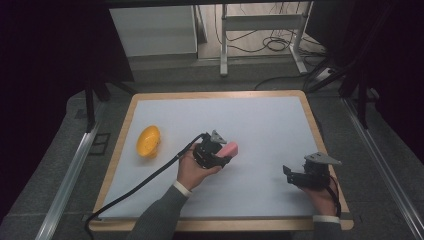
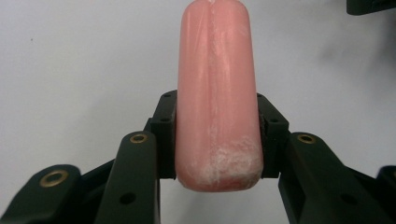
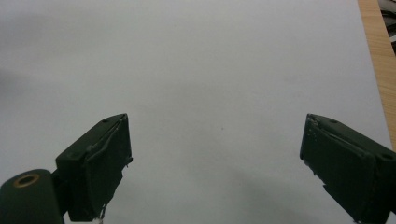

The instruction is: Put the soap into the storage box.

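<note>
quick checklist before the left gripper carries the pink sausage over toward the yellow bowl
1. Grip: left gripper shut on the pink sausage, pads on both sides: ok.
2. Sausage seated deep between the jaws, most of its length sticking out ahead: ok.
3. Yellow bowl looks tipped on its side, opening not up: not ok.
4. White mat between sausage and bowl free of obstacles: ok.
5. Right gripper open, holding nothing, off to the side: ok.
6. Sausage lifted off the mat: cannot tell.
</note>
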The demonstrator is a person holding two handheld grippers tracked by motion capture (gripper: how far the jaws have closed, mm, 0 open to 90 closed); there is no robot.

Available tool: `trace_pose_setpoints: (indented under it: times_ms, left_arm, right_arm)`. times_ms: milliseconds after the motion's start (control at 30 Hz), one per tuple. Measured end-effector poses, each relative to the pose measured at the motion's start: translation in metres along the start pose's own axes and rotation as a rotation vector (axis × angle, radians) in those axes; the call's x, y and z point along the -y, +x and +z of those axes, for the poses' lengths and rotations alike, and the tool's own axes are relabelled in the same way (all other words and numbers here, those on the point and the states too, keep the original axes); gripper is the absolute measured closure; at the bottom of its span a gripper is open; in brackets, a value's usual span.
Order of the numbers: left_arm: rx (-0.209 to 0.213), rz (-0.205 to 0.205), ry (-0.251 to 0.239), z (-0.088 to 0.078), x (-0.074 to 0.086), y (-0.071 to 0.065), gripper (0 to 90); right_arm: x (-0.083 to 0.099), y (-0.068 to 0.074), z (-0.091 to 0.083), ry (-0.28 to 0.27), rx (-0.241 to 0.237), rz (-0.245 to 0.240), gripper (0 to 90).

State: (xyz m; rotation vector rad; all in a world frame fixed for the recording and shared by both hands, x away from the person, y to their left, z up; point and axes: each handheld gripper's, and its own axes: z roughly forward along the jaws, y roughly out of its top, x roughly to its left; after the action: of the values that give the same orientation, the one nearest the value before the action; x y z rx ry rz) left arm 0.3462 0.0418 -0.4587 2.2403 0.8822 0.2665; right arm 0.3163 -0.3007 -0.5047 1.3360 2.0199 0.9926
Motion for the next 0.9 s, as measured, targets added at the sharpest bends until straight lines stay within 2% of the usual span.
trace_pose_setpoints:
  times_ms: [67,167,367,467,567,700,900]
  left_arm:
    - [-0.005,-0.01,-0.007,-0.001,0.002,0.003,60.2]
    - [-0.03,-0.003,-0.013,-0.005,0.003,0.005,60.3]
    - [-0.043,0.002,-0.015,-0.01,0.003,0.009,60.2]
    - [-0.034,-0.013,-0.023,-0.012,0.005,0.012,60.2]
    - [-0.044,-0.026,-0.024,-0.016,0.009,0.016,60.2]
    - [-0.042,-0.039,-0.048,-0.026,0.014,0.022,60.2]
    - [-0.077,-0.058,-0.069,-0.04,0.019,0.031,60.2]
  right_arm:
    - [0.0,0.0,0.0,0.001,0.003,0.001,8.6]
    - [0.0,-0.001,0.0,0.001,0.003,0.001,8.6]
    - [0.0,-0.001,0.0,0.0,0.004,-0.002,8.6]
    - [0.0,-0.001,-0.001,0.0,0.002,-0.001,8.6]
    - [0.0,-0.001,-0.001,0.0,0.002,0.002,8.6]
    - [0.0,-0.001,0.0,0.004,0.003,-0.001,8.6]
    - [0.0,0.0,0.0,0.003,0.002,0.0,8.6]
